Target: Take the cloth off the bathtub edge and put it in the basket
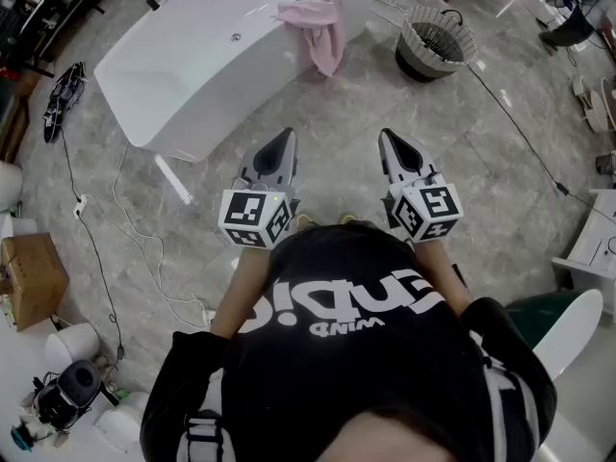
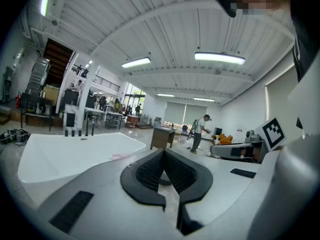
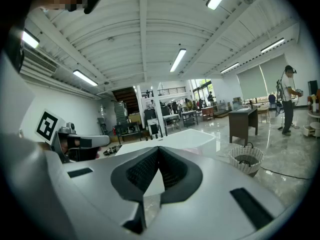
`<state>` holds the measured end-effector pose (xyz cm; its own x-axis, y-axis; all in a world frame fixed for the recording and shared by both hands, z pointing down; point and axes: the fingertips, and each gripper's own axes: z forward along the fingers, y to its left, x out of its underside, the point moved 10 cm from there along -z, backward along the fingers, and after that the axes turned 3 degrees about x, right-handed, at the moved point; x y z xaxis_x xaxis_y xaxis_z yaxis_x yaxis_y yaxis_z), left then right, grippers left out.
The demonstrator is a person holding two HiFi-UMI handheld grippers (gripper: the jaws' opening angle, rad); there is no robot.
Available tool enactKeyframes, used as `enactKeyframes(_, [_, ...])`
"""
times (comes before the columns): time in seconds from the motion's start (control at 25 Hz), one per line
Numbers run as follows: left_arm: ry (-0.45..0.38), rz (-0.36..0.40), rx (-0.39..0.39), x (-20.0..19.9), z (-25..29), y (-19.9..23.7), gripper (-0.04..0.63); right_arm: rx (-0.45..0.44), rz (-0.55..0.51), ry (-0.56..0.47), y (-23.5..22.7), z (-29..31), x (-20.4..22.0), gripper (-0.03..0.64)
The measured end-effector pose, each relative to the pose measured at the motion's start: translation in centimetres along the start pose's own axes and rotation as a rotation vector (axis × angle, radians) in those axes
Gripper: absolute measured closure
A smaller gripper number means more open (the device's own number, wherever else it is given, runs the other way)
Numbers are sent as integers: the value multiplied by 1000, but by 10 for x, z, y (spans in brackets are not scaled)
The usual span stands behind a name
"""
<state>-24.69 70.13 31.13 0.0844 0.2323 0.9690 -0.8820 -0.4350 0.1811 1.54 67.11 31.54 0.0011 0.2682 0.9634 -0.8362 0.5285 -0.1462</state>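
A pink cloth [image 1: 316,27] hangs over the near edge of the white bathtub [image 1: 192,56], part of it draped down the outer wall. The woven basket [image 1: 436,42] stands on the floor to the right of the tub and holds nothing that I can see. Both grippers are held side by side close to my chest, well short of the tub. My left gripper [image 1: 285,137] is shut and empty, pointing toward the tub [image 2: 65,154]. My right gripper [image 1: 388,136] is also shut and empty, with the basket [image 3: 246,159] ahead to its right.
White cables [image 1: 135,239] trail over the marble floor left of my feet, and a black cable [image 1: 520,133] runs from the basket to the right. A cardboard box [image 1: 31,277] sits at the left. A dark desk [image 2: 162,137] and a person [image 2: 198,132] stand far behind.
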Motion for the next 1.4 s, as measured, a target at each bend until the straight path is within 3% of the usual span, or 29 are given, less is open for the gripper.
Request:
enactKeyframes(0.44, [23,17,17,0,-2,26,583,6,28,7,18,17,8,606])
enactKeyframes(0.88, [26,6,81,7,-4,64,583,121,63,17,36,31,30,606])
enactKeyframes(1.4, [42,-1,110,1,66,109,583,150,87,8,4,94,21,606])
